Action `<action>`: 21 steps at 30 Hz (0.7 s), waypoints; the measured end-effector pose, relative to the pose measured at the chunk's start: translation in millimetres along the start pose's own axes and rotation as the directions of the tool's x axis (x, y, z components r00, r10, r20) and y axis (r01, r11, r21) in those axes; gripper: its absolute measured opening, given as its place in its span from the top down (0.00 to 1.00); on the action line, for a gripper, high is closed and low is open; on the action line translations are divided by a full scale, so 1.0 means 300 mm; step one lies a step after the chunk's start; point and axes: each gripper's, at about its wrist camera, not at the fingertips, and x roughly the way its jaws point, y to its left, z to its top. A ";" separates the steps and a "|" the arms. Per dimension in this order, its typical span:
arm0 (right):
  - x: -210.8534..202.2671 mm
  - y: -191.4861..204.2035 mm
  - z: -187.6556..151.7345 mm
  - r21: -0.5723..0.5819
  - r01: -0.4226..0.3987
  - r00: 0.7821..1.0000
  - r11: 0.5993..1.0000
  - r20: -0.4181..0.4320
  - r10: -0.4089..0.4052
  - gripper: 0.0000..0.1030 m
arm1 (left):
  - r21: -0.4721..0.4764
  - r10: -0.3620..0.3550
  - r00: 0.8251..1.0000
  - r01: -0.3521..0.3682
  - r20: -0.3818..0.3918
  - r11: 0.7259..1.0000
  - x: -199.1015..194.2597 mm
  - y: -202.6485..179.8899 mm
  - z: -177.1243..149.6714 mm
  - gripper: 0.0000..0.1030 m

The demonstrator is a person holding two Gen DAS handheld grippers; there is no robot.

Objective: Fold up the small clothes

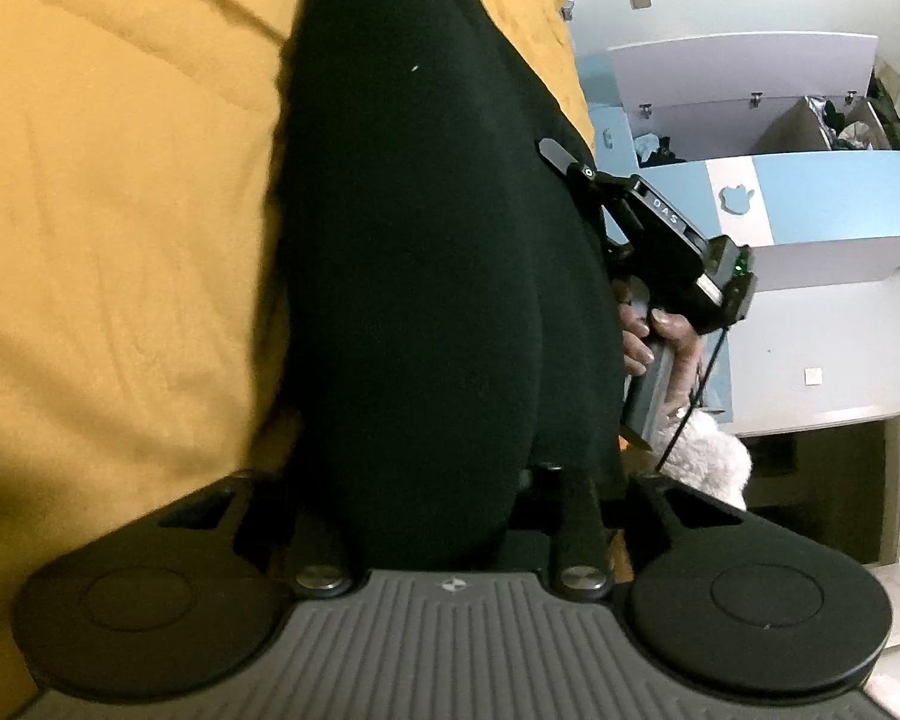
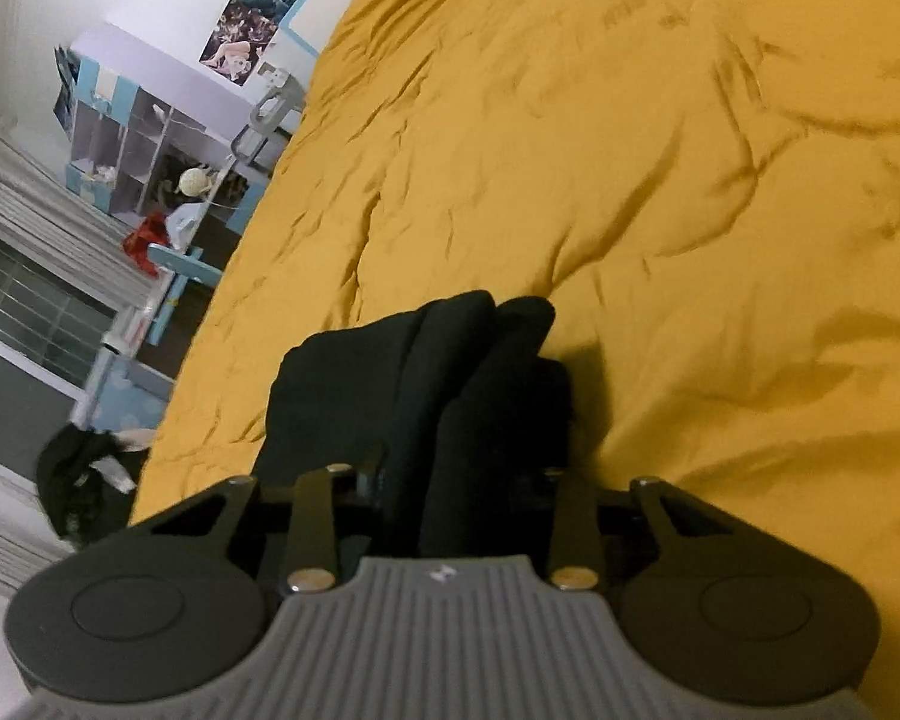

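A black garment (image 1: 414, 252) fills the middle of the left wrist view and lies stretched over a yellow bedspread (image 1: 120, 210). Its near end drapes over my left gripper (image 1: 450, 498) and hides the fingertips; the cloth runs in between the jaws, which stand narrow on it. At the garment's right edge my right gripper (image 1: 561, 159), held by a person's hand (image 1: 648, 336), pinches the cloth. In the right wrist view the garment (image 2: 414, 372) is bunched in folds that rise from my right gripper (image 2: 450, 480), whose jaws are shut on it. The cloth covers the fingertips.
The bedspread (image 2: 630, 180) is wrinkled and spreads far beyond the garment. Past the bed's edge stand a blue and white chest with its lid up (image 1: 810, 204), a shelf unit (image 2: 150, 138), a blue chair (image 2: 180, 276) and a dark pile on the floor (image 2: 78, 480).
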 end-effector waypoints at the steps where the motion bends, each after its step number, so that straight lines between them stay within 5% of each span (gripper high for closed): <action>1: -0.013 0.021 0.001 -0.005 0.002 1.000 1.000 0.014 -0.002 0.74 | 0.009 0.002 1.000 -0.002 0.008 1.000 -0.012 -0.010 -0.001 0.75; 13: -0.177 0.393 0.013 -0.144 -0.016 0.994 0.989 0.107 0.032 0.77 | 0.168 -0.077 0.988 0.055 0.132 0.984 -0.275 -0.130 -0.021 0.79; 21: 0.007 0.794 0.014 -0.259 -0.224 0.965 0.940 0.079 0.252 0.77 | 0.245 -0.061 0.940 -0.024 0.335 0.969 -0.714 -0.160 -0.072 0.79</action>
